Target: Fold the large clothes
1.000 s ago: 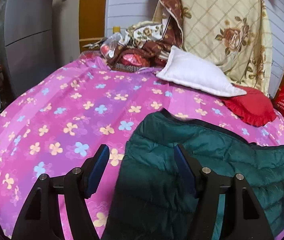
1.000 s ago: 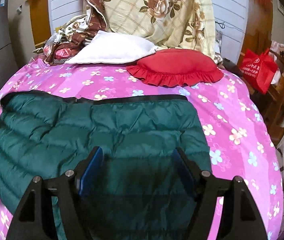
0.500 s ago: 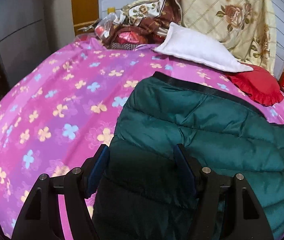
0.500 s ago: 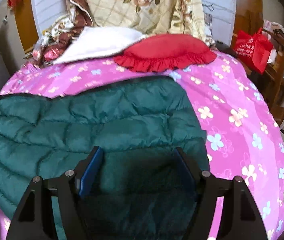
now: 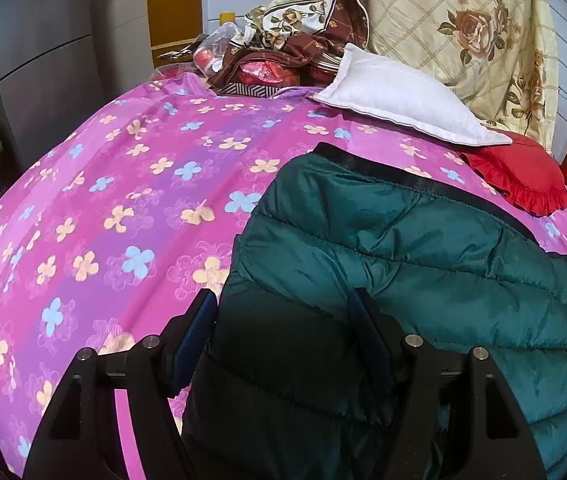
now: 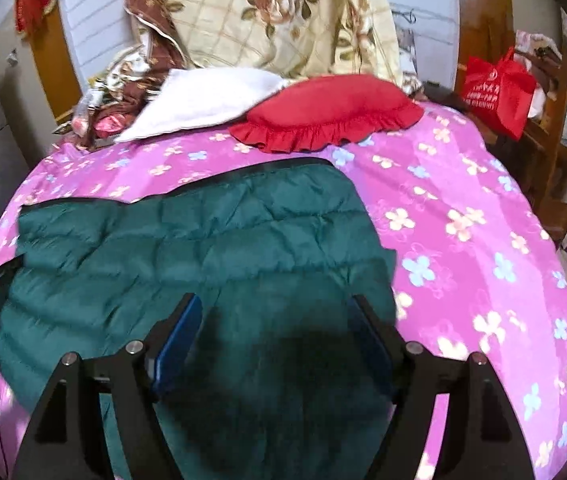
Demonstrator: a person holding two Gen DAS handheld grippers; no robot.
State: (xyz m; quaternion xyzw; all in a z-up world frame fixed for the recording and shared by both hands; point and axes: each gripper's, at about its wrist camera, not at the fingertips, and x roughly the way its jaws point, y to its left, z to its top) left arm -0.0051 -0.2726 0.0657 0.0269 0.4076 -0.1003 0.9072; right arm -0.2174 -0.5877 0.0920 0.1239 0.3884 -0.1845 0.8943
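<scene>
Directly under both grippers lies one dark green quilted jacket (image 5: 423,264), spread flat on a pink bedsheet (image 5: 123,200) printed with blue and yellow flowers. The left gripper (image 5: 283,312) hangs over the jacket's left edge, its fingers spread apart, the jacket below the gap and nothing pinched. The right gripper (image 6: 275,320) hangs over the jacket's right part, fingers likewise spread wide with only the puffy fabric beneath them; its jaws have just been opening a little further, and so have the left ones.

The sheet covers the whole bed and shows bare on the outer side of each gripper. A black band runs along the jacket's far edge. Beyond it, ahead of the grippers, sit two cushions touching one another: one white pillow (image 5: 399,100) and one red frilled cushion (image 6: 323,112). Behind these, one cream quilt with a rose pattern (image 5: 463,28) leans up against a white panelled wall, and a heap of brown patterned cloth (image 5: 295,48) lies to its left. Far right of the right gripper, one red bag (image 6: 495,88) rests on wooden furniture. Far left of the left gripper stands a grey cabinet (image 5: 43,60).
</scene>
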